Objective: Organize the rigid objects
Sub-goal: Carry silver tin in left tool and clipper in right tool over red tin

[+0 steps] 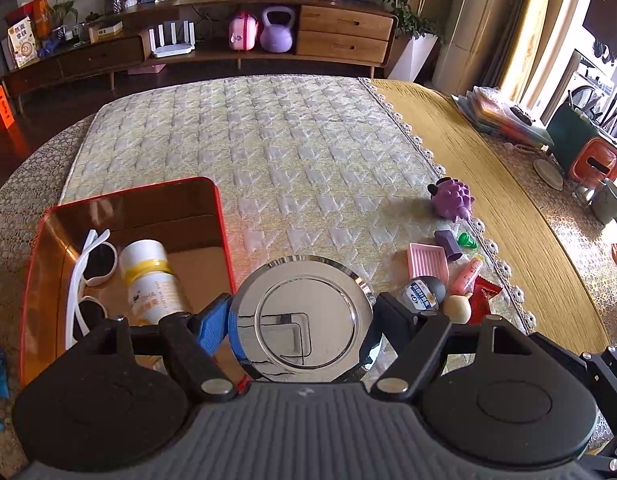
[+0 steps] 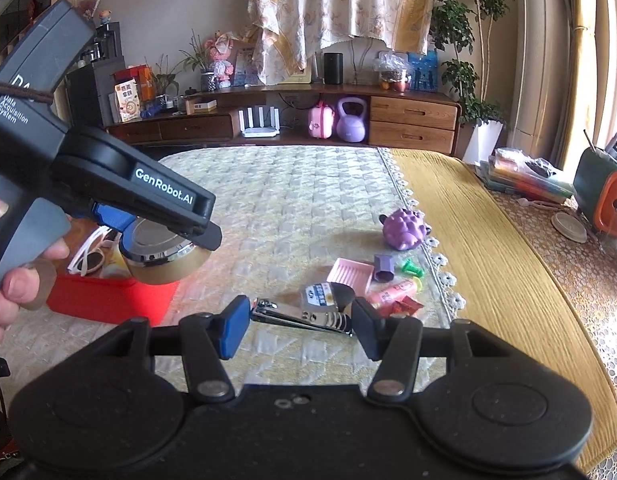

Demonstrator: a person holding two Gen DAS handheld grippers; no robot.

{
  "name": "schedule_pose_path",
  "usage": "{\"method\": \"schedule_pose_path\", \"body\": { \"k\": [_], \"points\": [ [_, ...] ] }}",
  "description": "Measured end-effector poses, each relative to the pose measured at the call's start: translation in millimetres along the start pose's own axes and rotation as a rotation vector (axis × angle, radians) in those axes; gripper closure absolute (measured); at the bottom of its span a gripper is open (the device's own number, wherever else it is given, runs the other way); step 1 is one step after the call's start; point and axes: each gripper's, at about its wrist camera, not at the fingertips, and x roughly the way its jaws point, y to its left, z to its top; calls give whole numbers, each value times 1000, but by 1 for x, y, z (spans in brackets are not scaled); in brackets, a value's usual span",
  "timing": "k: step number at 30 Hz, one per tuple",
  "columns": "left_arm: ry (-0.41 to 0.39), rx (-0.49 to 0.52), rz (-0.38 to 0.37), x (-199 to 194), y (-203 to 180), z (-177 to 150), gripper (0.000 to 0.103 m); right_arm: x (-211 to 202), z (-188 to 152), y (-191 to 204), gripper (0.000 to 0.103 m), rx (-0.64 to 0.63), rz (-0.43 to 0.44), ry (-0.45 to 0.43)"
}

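My left gripper [image 1: 302, 320] is shut on a round chrome-lidded tin [image 1: 302, 318] and holds it in the air by the right edge of the red box [image 1: 224, 216]; the tin also shows in the right wrist view [image 2: 164, 254]. The box holds white sunglasses [image 1: 88, 280] and a white bottle [image 1: 152, 280]. My right gripper [image 2: 300, 326] is shut on a metal nail clipper [image 2: 304, 318], gripped end to end just above the quilted mat [image 2: 292, 200]. A pile of small items lies ahead: pink tray [image 2: 348, 274], purple toy [image 2: 404, 228], black-and-white tube [image 2: 328, 296].
A purple block [image 2: 382, 268], a green piece [image 2: 412, 268], a pink tube [image 2: 392, 292] and a red packet [image 2: 408, 306] lie near the mat's lace edge. A yellow cloth [image 2: 488, 240] covers the table to the right, with books [image 2: 524, 180] and an orange container [image 2: 612, 208].
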Motion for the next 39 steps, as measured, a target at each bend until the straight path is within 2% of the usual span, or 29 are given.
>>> {"method": "schedule_pose_path", "body": {
  "k": [9,18,28,35,39],
  "points": [
    [-40,-54,38,-28,57,0,26,3,23,49,48,-78,80,-19],
    [-59,-105,87,-32,114,4,26,28,37,96,48,-138,149,2],
    [-61,-137,133,-8,157,17,26,71,46,146,48,-219,203,36],
    [-54,-127,151,19,167,32,26,98,49,177,48,-305,267,44],
    [-62,-89,149,31,164,36,26,111,48,187,48,-338,284,60]
  ]
}}
